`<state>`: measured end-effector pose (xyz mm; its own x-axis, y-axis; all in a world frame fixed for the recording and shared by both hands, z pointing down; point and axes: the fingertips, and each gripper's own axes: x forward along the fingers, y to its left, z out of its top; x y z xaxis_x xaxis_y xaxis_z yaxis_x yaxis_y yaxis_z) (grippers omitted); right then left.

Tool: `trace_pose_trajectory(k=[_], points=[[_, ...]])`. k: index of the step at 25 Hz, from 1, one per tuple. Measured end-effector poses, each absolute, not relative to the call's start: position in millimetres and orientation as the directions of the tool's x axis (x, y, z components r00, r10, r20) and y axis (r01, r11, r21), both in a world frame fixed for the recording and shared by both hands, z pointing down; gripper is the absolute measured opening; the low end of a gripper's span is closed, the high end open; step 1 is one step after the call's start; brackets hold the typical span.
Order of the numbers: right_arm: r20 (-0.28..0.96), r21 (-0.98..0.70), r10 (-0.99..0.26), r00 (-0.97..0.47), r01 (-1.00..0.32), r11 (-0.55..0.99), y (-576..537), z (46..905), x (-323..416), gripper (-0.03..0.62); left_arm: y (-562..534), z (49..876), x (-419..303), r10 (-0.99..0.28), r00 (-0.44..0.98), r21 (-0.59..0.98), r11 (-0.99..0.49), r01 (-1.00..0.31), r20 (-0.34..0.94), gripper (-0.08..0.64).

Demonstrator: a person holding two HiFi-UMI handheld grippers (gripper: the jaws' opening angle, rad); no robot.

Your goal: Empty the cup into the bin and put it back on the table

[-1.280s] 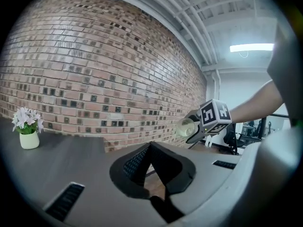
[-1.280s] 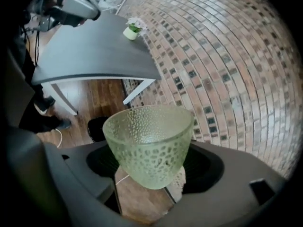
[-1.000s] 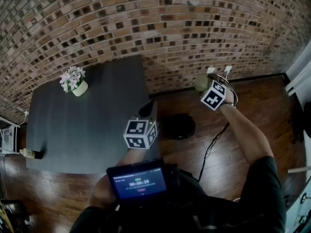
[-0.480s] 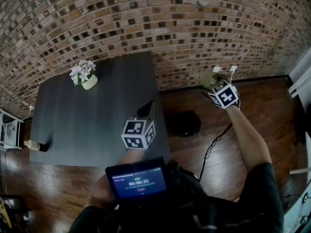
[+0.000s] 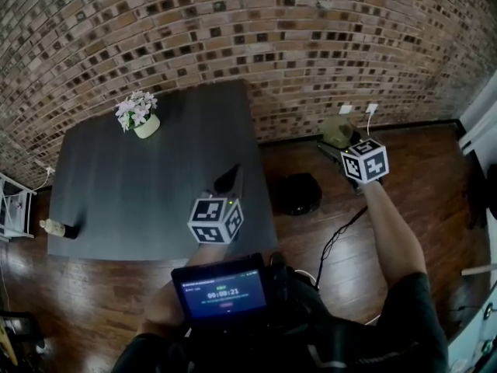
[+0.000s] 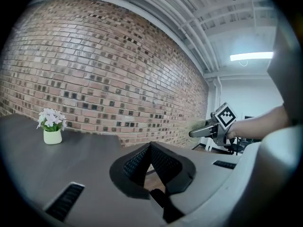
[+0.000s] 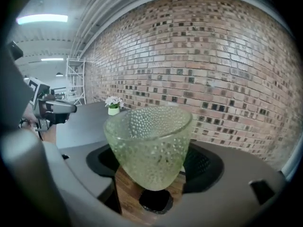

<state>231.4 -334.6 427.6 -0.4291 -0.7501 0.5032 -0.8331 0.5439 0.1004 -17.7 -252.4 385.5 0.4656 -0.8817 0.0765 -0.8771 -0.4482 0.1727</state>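
Room: brick wall (image 5: pixel 233 29) at the back, dark wooden floor (image 5: pixel 411 154), and a dark table (image 5: pixel 155 185) as our landmark.
Head view, table: a small flower pot (image 5: pixel 138 116) sits at its far left corner and a bottle (image 5: pixel 58 228) lies at its left edge. No cup is on it.
Head view, bin: the black bin (image 5: pixel 295 194) stands on the floor just off the table's right edge.
Head view, cup: the green glass cup (image 5: pixel 337 131) is out over the floor, right of the table and farther from it than the bin, carried by the right gripper (image 5: pixel 339 140).
Head view, other arm: the left gripper (image 5: pixel 227 179) hangs over the table's near right part.
Left gripper view: left gripper (image 6: pixel 150 148) has its tips together, with nothing between them.
Right gripper view: right gripper (image 7: pixel 152 167) is clamped on the cup (image 7: pixel 149 141), pads on either side of its lower body. The mouth faces up and it looks empty inside.
Handling: it's pebbled glass, so I'd judge it rigid, breakable and fairly weighty. The bumps should give the pads some bite.
Where to hold: low on the tapering wall as now, squarely across it, because a higher grip could let it slip down.
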Motion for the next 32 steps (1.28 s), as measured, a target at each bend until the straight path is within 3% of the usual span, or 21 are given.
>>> trace_pose_trajectory(k=[16, 32], points=[[0.375, -0.018, -0.718, -0.587, -0.779, 0.627, -276.5, 410.1, 153.3, 0.382, -204.9, 396.7, -112.8, -0.943, 0.327, 0.198, -0.310, -0.930, 0.059, -0.003], [0.354, -0.080, -0.538, -0.765, -0.598, 0.797, -221.9, 423.6, 18.3, 0.382, -143.9, 418.2, -208.2, -0.988, 0.142, 0.257, -0.123, -0.959, 0.057, -0.003]])
